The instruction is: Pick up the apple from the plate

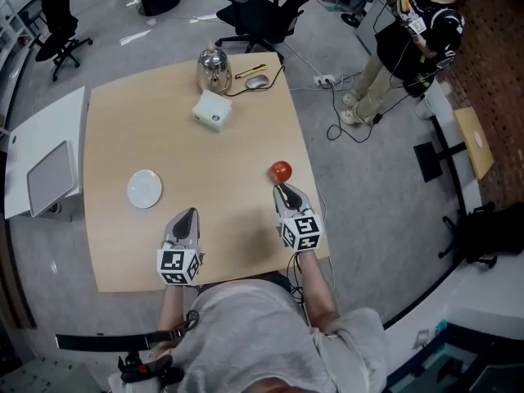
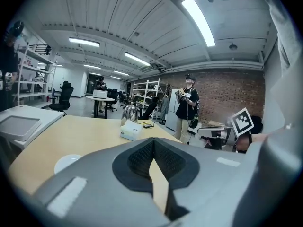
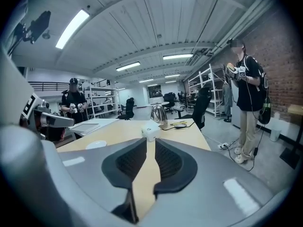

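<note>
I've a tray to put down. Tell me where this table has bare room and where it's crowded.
Bare: the middle of the table, bordered by the white plate, the white box and the apple; also the far left corner. Crowded: the far edge, with kettle, mouse and box. The near edge has the left gripper and right gripper over it.

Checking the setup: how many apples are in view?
1: the apple sits near the table's right edge, just beyond the right gripper, away from the plate. None seems hidden.
</note>
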Action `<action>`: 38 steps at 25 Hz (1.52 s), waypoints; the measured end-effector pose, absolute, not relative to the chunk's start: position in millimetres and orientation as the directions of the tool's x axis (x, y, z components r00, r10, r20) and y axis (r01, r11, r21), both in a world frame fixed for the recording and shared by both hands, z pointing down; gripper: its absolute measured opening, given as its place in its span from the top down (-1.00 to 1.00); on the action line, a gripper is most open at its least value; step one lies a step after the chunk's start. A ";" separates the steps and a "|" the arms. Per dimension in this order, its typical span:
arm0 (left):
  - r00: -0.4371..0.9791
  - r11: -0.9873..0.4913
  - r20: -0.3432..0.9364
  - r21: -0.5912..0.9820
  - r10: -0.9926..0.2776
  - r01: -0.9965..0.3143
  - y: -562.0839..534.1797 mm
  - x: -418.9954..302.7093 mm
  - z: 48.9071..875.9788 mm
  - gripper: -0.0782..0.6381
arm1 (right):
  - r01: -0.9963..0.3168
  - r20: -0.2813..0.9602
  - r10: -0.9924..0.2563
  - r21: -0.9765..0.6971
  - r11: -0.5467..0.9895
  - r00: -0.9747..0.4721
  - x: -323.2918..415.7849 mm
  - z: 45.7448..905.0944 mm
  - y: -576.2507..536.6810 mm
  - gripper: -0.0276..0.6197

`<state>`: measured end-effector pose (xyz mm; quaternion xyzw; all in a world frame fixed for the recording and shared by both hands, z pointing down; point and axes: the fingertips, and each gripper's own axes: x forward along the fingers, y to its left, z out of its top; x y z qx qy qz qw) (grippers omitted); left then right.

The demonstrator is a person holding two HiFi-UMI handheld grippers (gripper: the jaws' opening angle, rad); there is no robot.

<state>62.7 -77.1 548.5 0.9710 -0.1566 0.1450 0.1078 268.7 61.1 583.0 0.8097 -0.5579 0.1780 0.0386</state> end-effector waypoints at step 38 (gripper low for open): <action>0.932 -0.944 0.263 0.151 -0.248 -0.293 -78.9 47.6 543.2 0.73 | -0.898 0.269 -0.893 -0.157 -0.411 0.362 219.2 572.3 92.4 0.90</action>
